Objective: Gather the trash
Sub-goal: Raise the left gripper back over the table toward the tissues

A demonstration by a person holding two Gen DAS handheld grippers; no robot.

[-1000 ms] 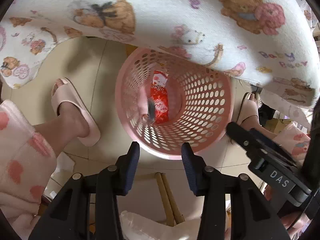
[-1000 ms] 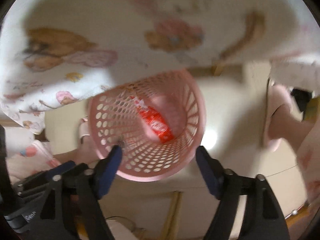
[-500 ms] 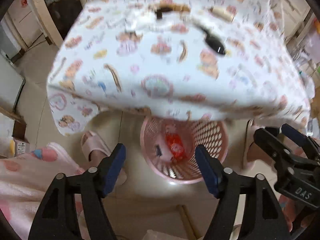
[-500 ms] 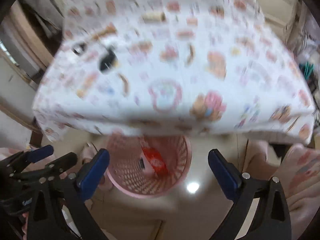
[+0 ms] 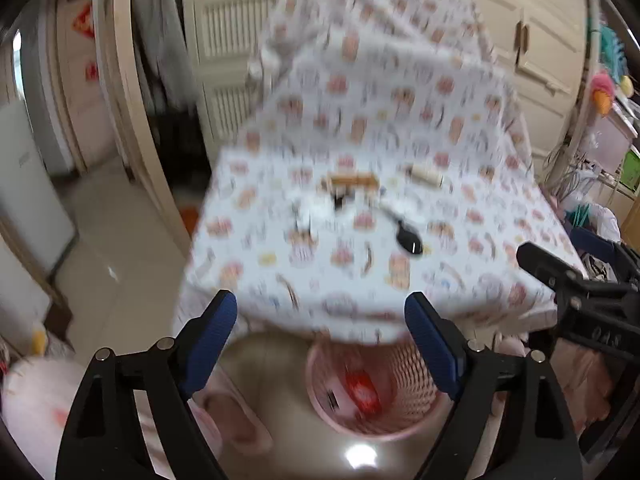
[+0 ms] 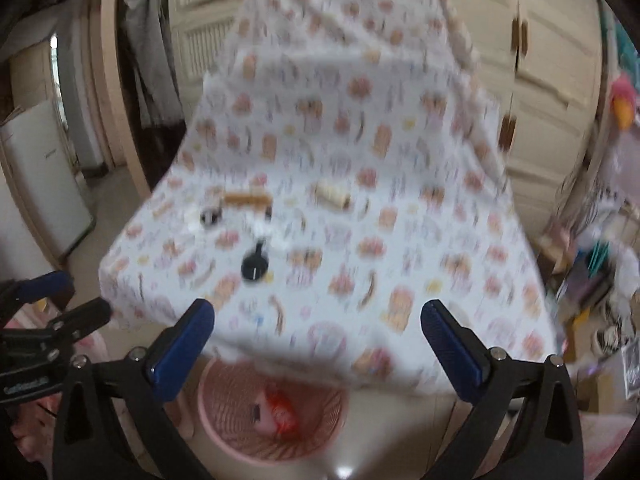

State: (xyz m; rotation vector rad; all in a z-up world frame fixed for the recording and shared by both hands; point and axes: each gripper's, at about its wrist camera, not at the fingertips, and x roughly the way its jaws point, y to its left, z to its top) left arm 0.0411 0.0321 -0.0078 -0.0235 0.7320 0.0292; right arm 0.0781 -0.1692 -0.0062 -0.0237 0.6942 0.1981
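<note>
A pink perforated basket [image 5: 368, 396] is standing on the pale floor, tucked partly under the front edge of a table draped in a white bear-print cloth [image 5: 360, 208]. Inside the basket a red wrapper [image 5: 362, 394] is lying, with a small dark scrap [image 5: 331, 399] beside it; the right wrist view shows the same red wrapper [image 6: 282, 408] in the basket [image 6: 272, 412].

A second ago both cameras were looking almost straight down into the basket from close above it. Now both are looking from higher up and out across the table, so the basket is sitting low in each view. The jaws of both tongs have just been opening. The left gripper [image 5: 320, 344] is standing wide apart with nothing between its blue pads [image 5: 208, 340]. The right gripper [image 6: 320, 348] is spread as wide, also holding nothing.

This is reading as a drop just finished: the trash is in the basket and both hands are free for the next piece.

Beyond the basket, on the cloth, more items are waiting: a black spoon-like thing [image 5: 408, 238], a tan stick-shaped piece [image 5: 352, 180] and a pale roll [image 5: 424, 176]. All are blurred by motion, so what they are is uncertain. To the left of the basket, a foot in a pink slipper [image 5: 228, 420] is showing on the floor.
</note>
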